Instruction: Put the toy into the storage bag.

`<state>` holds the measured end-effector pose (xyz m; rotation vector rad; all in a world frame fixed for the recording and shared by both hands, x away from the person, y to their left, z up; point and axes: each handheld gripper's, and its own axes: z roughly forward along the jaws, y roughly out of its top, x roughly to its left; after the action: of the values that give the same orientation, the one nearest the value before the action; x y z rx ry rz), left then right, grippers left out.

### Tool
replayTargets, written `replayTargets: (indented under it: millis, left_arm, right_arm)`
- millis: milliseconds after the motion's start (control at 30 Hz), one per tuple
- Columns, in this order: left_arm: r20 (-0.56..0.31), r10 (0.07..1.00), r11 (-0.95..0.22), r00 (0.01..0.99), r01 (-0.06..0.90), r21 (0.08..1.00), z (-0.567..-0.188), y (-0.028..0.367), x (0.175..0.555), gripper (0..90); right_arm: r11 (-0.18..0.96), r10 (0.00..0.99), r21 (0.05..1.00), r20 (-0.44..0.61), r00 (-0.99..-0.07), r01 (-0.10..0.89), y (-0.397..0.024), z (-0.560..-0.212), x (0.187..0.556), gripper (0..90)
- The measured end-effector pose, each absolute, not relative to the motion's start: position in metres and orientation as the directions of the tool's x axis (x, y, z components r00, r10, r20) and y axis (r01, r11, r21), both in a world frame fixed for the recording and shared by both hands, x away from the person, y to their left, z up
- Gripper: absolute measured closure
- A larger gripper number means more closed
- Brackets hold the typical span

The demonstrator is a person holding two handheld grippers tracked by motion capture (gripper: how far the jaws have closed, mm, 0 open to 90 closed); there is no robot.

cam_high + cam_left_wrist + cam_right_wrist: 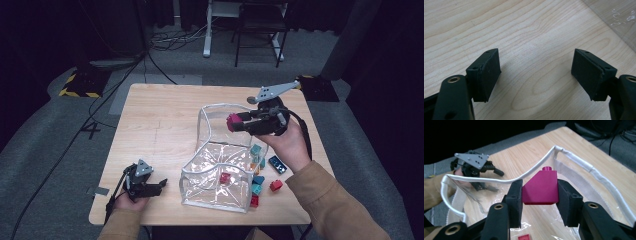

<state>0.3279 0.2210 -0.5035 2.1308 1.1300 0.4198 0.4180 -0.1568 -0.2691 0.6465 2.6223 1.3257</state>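
My right gripper (234, 122) (539, 191) is shut on a magenta slope brick (541, 187) (233, 121), holding it above the open top of a clear plastic bag with a white rim (216, 165) (499, 178). A red brick (225, 177) (524, 237) lies inside the bag on its bottom. My left gripper (159, 187) (536, 75) rests near the table's front left, jaws wide open with bare wood between them. Its grey plate (472, 158) is also seen in the right gripper view beyond the bag.
Several loose bricks, teal, orange and red (259, 175), lie on the wooden table (160, 120) just right of the bag, with a dark blue piece (277, 164) beside them. Chairs and cables stand on the floor beyond the far edge.
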Motion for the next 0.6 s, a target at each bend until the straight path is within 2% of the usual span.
replayTargets:
  millis: [400, 600]
  left_arm:
    - [-0.030, 0.820, -0.393, 0.572, 0.601, 0.696, -0.504, 0.221, 0.328, 23.4]
    - [-0.027, 0.818, -0.398, 0.575, 0.598, 0.696, -0.503, 0.221, 0.328, 23.4]
  right_arm:
    - [0.614, 0.429, 0.706, 0.078, -0.900, 0.354, -0.133, -0.292, 0.428, 58.4]
    - [0.687, 0.418, 0.624, 0.082, -0.905, 0.373, -0.122, -0.305, 0.429, 58.4]
